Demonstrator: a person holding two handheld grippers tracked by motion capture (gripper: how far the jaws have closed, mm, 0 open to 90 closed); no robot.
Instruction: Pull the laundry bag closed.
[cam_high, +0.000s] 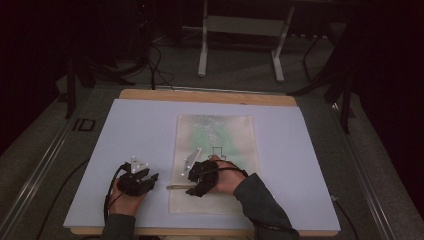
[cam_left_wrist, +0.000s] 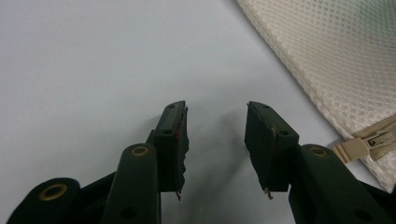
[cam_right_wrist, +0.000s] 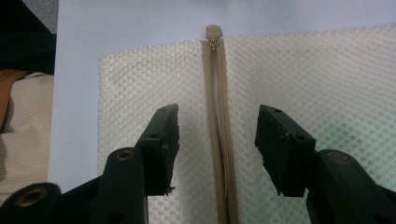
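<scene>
A cream mesh bag (cam_high: 215, 130) lies flat in the middle of the white board (cam_high: 140, 130), with something green (cam_high: 207, 136) showing through its mesh. Its beige zipper (cam_right_wrist: 219, 140) runs across the near end to a slider (cam_right_wrist: 213, 38) at the bag's edge. My right gripper (cam_right_wrist: 218, 112) hovers open over that zipper, one jaw on each side of it, pads clear of it. In the high view the right gripper (cam_high: 192, 182) points left. My left gripper (cam_left_wrist: 216, 109) stands open over bare board, just left of the bag's corner (cam_left_wrist: 359, 93). The left gripper (cam_high: 150, 179) holds nothing.
The board rests on a wooden table (cam_high: 210, 96) whose edge shows at the back. Beyond it stand a metal frame's legs (cam_high: 202, 55) and cables on a dark floor. A zipper end tab (cam_left_wrist: 357, 148) lies beside my left gripper's right jaw.
</scene>
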